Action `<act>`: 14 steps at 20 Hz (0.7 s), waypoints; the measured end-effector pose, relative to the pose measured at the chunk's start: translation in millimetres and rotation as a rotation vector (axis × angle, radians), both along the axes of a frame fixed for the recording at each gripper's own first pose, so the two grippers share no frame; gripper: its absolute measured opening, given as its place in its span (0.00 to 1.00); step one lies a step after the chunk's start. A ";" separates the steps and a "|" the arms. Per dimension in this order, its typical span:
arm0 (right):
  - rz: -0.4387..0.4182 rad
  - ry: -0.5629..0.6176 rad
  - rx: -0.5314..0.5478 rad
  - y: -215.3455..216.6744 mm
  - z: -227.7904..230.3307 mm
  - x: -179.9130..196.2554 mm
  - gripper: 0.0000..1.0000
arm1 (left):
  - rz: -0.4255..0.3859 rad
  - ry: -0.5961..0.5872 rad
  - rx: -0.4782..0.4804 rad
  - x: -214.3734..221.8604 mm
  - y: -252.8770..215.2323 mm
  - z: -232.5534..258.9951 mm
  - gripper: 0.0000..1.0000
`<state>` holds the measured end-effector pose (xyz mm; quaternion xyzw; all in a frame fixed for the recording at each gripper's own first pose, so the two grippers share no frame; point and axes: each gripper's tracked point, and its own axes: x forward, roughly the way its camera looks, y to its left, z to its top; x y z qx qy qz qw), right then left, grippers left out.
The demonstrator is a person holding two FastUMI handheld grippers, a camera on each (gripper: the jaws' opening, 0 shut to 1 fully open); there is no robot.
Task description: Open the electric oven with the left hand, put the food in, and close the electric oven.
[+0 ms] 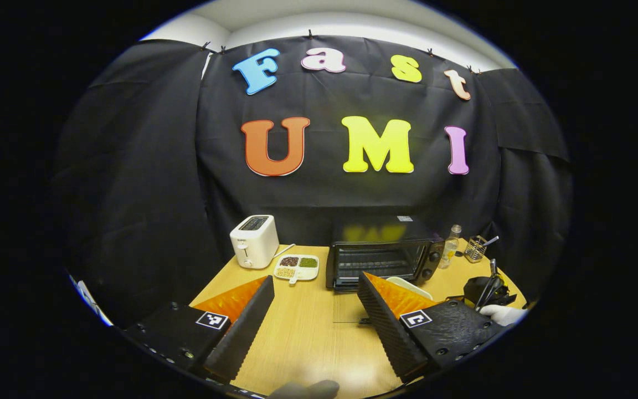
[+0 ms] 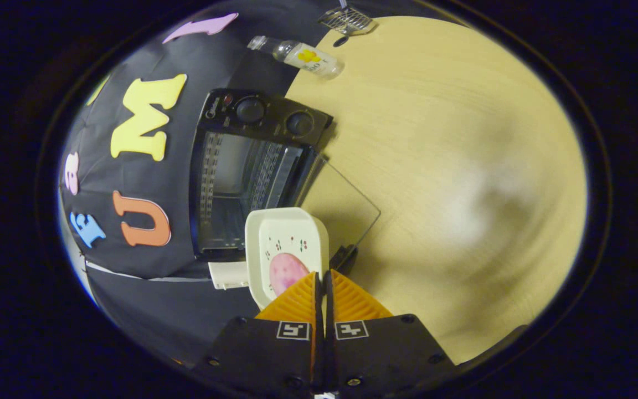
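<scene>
The black electric oven [image 1: 381,260] stands at the back of the wooden table, its glass door [image 1: 350,310] folded down flat in front of it. My left gripper [image 1: 315,278] hovers open and empty above the table, short of the door. In the right gripper view the oven [image 2: 241,166] appears rolled sideways, cavity open, with the door [image 2: 344,208] lying flat. My right gripper [image 2: 322,275] is shut on the rim of a white plate [image 2: 286,233] carrying a pink piece of food [image 2: 287,272], held just before the open cavity. The plate's edge [image 1: 410,287] peeks from behind my left gripper's right finger.
A white toaster [image 1: 254,241] and a sectioned dish of grains [image 1: 297,267] stand left of the oven. A small bottle [image 1: 451,244] and a wire holder [image 1: 475,249] sit to its right. A gloved hand [image 1: 503,314] holds the other gripper at the right edge.
</scene>
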<state>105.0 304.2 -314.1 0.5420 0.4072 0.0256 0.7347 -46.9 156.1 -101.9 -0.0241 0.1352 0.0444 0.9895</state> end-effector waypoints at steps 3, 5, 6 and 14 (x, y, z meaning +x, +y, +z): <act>0.002 -0.010 -0.003 12.0 -0.2 19.7 0.04 | 0.022 0.000 0.004 1.4 8.3 0.8 0.96; -0.008 -0.023 -0.003 15.4 0.7 37.5 0.04 | 0.041 0.002 0.002 2.5 13.1 -0.5 0.96; -0.009 -0.028 -0.006 16.4 1.7 46.5 0.04 | 0.049 0.001 -0.003 2.2 14.2 -1.5 0.96; -0.054 -0.120 -0.051 4.6 9.5 133.3 0.04 | 0.122 0.035 -0.018 -2.6 26.0 -18.3 0.97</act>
